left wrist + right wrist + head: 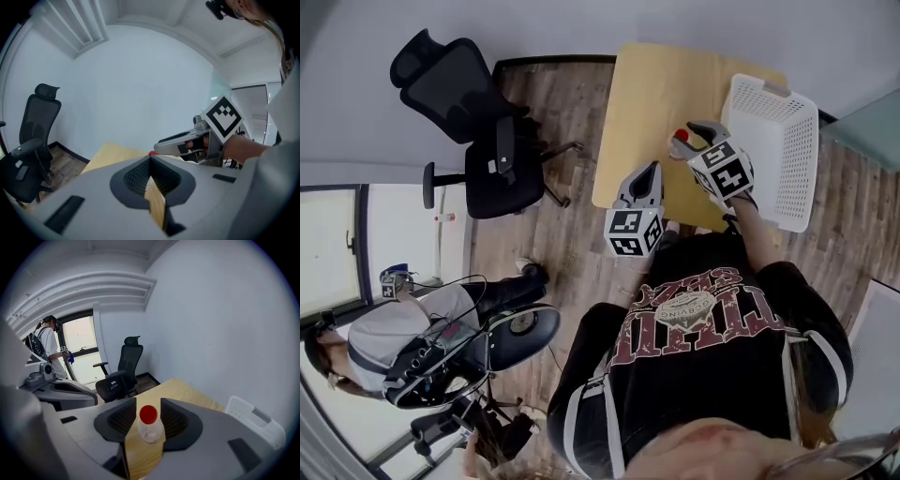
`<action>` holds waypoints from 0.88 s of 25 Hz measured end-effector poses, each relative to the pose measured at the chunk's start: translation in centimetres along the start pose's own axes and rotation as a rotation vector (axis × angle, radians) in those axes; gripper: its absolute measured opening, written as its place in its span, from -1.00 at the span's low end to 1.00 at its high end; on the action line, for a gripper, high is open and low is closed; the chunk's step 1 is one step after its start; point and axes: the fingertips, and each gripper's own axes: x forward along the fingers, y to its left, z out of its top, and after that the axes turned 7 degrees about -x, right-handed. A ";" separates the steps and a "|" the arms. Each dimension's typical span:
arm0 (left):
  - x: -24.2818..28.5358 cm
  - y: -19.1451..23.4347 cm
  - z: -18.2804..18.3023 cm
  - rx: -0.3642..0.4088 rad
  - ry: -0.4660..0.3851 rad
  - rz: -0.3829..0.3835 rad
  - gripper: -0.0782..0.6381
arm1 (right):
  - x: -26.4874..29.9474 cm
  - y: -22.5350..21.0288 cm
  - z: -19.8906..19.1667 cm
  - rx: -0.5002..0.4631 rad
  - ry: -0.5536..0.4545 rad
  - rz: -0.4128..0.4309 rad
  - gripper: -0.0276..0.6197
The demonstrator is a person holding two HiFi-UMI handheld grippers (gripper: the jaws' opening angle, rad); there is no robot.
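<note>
Bottle between my right jaws, left gripper closed

My right gripper (686, 139) is spread wide, its two pads flanking a small clear bottle (149, 426) with a red cap that stands upright on the wooden table (637, 103); I cannot tell whether either pad touches it. A white plastic basket (787, 122) sits on the table just to the right of this gripper. My left gripper (150, 158) is pressed together at the tips with nothing in it and hangs over the table's near edge, beside the right one. A black office chair (478, 122) stands on the wood floor, left of the table.
</note>
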 end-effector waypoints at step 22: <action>2.9 -4.8 1.7 0.057 0.012 -0.122 -0.65 | -6.2 -3.0 -0.1 0.081 -0.115 -0.095 -0.46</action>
